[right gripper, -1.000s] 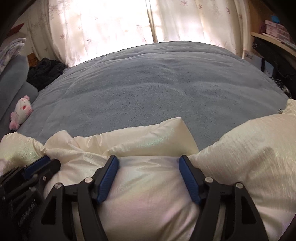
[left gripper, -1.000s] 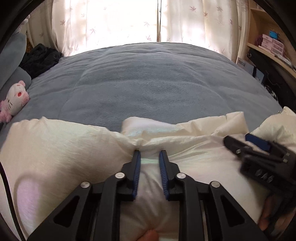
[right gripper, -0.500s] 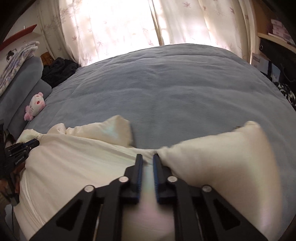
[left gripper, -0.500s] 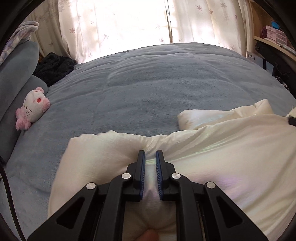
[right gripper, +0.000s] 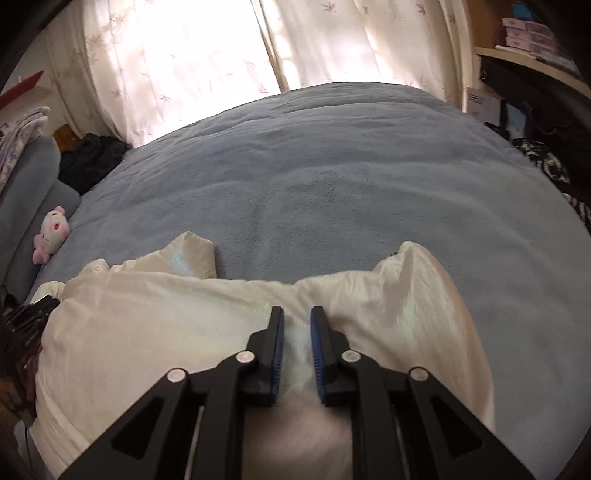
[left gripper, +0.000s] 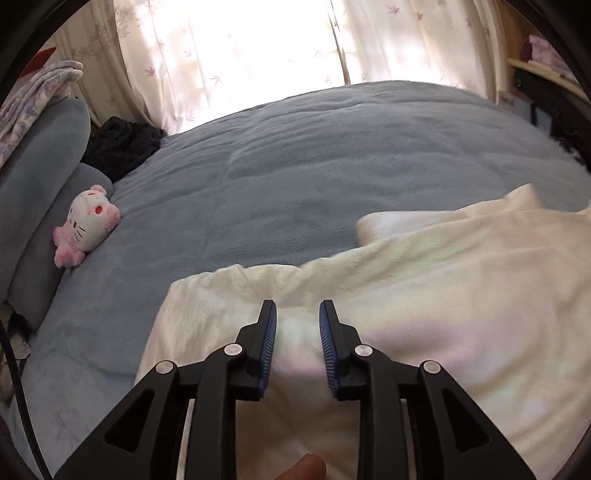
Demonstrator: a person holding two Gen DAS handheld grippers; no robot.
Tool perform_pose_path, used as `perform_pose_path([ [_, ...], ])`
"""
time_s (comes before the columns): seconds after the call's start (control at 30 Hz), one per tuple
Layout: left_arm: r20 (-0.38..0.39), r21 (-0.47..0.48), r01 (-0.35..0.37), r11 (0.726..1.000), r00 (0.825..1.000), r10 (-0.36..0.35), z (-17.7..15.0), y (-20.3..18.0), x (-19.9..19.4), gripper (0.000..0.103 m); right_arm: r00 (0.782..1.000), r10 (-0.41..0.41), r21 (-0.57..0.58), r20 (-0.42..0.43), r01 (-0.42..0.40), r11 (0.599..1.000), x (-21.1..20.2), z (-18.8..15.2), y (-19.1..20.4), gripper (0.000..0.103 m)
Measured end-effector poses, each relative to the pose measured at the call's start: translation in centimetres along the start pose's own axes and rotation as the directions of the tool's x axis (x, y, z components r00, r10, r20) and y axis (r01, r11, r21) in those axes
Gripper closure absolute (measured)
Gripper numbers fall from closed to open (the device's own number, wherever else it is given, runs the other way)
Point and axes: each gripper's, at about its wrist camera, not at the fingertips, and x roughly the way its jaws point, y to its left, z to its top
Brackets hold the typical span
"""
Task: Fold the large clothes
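A large cream-white padded garment [left gripper: 424, 295] lies on the near part of a blue-grey bed [left gripper: 314, 166]. It also shows in the right wrist view [right gripper: 166, 325]. My left gripper [left gripper: 297, 314] is above the garment's left part with its jaws parted, the fabric lying loose between them. My right gripper [right gripper: 297, 321] is shut on a fold of the garment near its right end. The left gripper shows at the left edge of the right wrist view [right gripper: 33, 310].
A pink and white plush toy [left gripper: 86, 225] lies by grey pillows [left gripper: 33, 206] at the bed's left. Dark clothing [left gripper: 122, 144] is heaped at the far left corner. Curtains [left gripper: 229, 55] hang behind. Shelves and boxes [right gripper: 524, 33] stand at the right.
My left gripper's jaws have opened from a shut grip on the garment. My right gripper closed on the garment half a second ago and stays shut. The garment has spread out wider.
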Motion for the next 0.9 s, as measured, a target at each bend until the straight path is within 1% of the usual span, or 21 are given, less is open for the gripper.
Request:
perform_pose_path([
  [0.03,0.002,-0.001,0.013,1.000,1.000,-0.013,-0.1,-0.5,-1.2,0.079,1.000,0.018,0.020,0.009,-0.018,1.000,-1.1,-0.1,0.6,0.078],
  [0.07,0.009,-0.002,0.034,0.999,0.999,-0.034,-0.1,-1.1,-2.5,0.072,0.999,0.041,0.035,0.022,-0.042,0.999,-2.2,-0.2,1.5,0.076],
  [0.1,0.018,-0.004,0.059,0.998,0.998,-0.059,-0.1,-1.9,-3.9,0.065,0.998,0.055,0.036,0.034,-0.056,0.998,-3.4,-0.4,2.6,0.071],
  [0.13,0.024,-0.004,0.073,0.997,0.997,-0.073,-0.2,-2.6,-5.2,0.049,0.997,0.059,0.028,0.042,-0.061,0.998,-4.5,-0.8,4.1,0.063],
  [0.17,0.037,-0.005,0.097,0.995,0.995,-0.097,-0.5,-3.4,-6.5,0.039,0.996,0.076,0.016,0.041,-0.077,0.997,-5.4,-1.2,5.6,0.061],
  [0.2,0.053,-0.004,0.120,0.993,0.991,-0.120,-1.0,-4.3,-7.8,0.039,0.994,0.100,0.000,0.034,-0.100,0.995,-5.9,-1.8,7.1,0.058],
  [0.3,0.061,-0.005,0.161,0.987,0.985,-0.160,-3.1,-6.6,-9.9,0.039,0.991,0.136,-0.065,0.003,-0.136,0.989,-6.7,-4.2,11.4,0.057],
  [0.37,0.037,-0.043,0.178,0.983,0.984,-0.176,-4.9,-7.5,-10.1,0.039,0.991,0.133,-0.085,-0.025,-0.135,0.987,-6.2,-6.3,13.0,0.057],
  [0.4,0.011,-0.065,0.186,0.980,0.983,-0.185,-5.9,-7.8,-9.7,0.039,0.990,0.130,-0.083,-0.048,-0.133,0.988,-5.7,-7.2,13.2,0.057],
  [0.43,-0.008,-0.083,0.179,0.980,0.984,-0.180,-6.7,-7.8,-9.2,0.039,0.990,0.123,-0.075,-0.067,-0.128,0.989,-5.1,-8.1,13.2,0.057],
  [0.47,-0.009,-0.095,0.165,0.982,0.986,-0.166,-7.5,-7.8,-8.8,0.038,0.991,0.120,-0.066,-0.062,-0.124,0.990,-4.7,-8.9,12.8,0.057],
  [0.53,0.033,-0.092,0.120,0.988,0.992,-0.118,-8.8,-7.6,-8.5,0.037,0.993,0.120,-0.091,-0.020,-0.121,0.988,-4.7,-10.1,12.2,0.057],
  [0.6,0.053,-0.087,0.091,0.992,0.995,-0.087,-9.4,-7.5,-8.2,0.037,0.995,0.102,-0.128,0.009,-0.100,0.987,-4.9,-10.9,11.7,0.057],
  [0.7,0.062,-0.061,0.052,0.997,0.997,-0.048,-9.6,-6.7,-7.9,0.037,0.995,0.100,-0.150,0.030,-0.095,0.984,-4.8,-11.4,10.3,0.058],
  [0.8,0.056,-0.044,-0.001,0.999,0.998,0.004,-9.8,-4.8,-7.4,0.037,0.996,0.079,-0.152,0.045,-0.071,0.986,-5.2,-11.4,8.2,0.060],
  [0.83,0.051,-0.046,-0.015,0.999,0.999,0.018,-9.6,-3.5,-6.9,0.035,0.996,0.076,-0.149,0.050,-0.068,0.986,-5.5,-11.4,7.2,0.060],
  [0.9,0.040,-0.058,-0.050,0.997,0.998,0.052,-9.8,-1.5,-6.3,0.035,0.996,0.064,-0.148,0.057,-0.055,0.987,-5.6,-11.4,5.7,0.061],
])
